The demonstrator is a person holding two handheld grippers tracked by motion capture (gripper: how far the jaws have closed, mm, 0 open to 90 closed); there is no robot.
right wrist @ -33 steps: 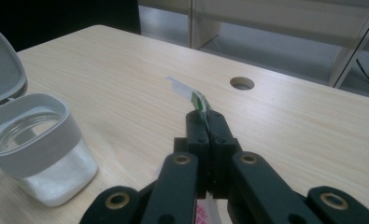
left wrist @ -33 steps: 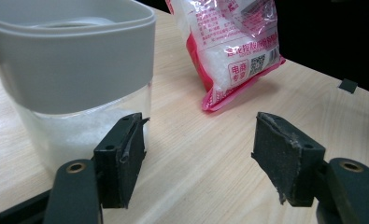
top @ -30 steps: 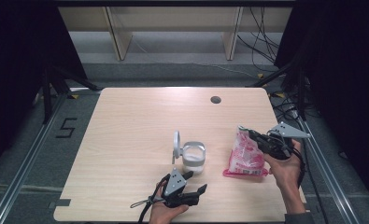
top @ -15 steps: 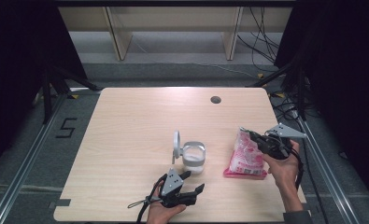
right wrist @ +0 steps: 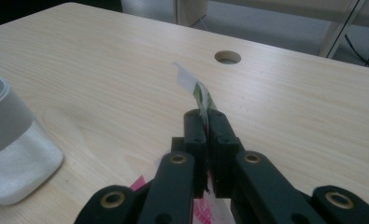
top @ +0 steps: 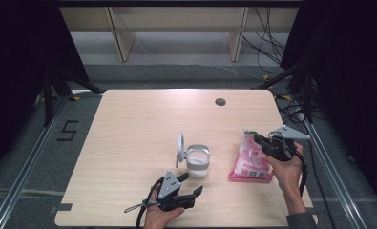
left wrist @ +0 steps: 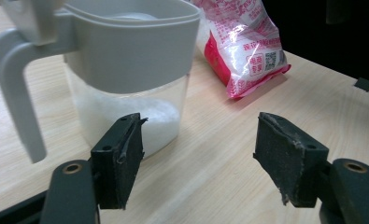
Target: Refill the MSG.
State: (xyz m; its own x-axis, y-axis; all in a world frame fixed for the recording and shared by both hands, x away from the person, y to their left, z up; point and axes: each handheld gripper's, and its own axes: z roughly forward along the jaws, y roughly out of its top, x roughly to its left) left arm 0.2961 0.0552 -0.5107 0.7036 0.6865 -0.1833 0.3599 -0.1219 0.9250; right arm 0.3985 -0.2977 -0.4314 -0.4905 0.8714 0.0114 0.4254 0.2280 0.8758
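Wooden table [top: 129,143] before us: our right gripper [top: 258,139] pinches the far top edge of the pink bag [top: 249,162], lying at the right. Our left gripper [top: 190,185] hovers open, empty, just near of the jug [top: 196,160] at centre.

Table [top: 143,129]: pale wood top, rounded corners, round hole [top: 220,101] near the far edge at about 1 o'clock from centre. Jug [top: 197,160], clear with a grey rim and lid flipped up, stands slightly toward 5 o'clock of centre, white grains inside. Pink bag [top: 249,162] lies flat at 4 o'clock, near the jug, apart from it.
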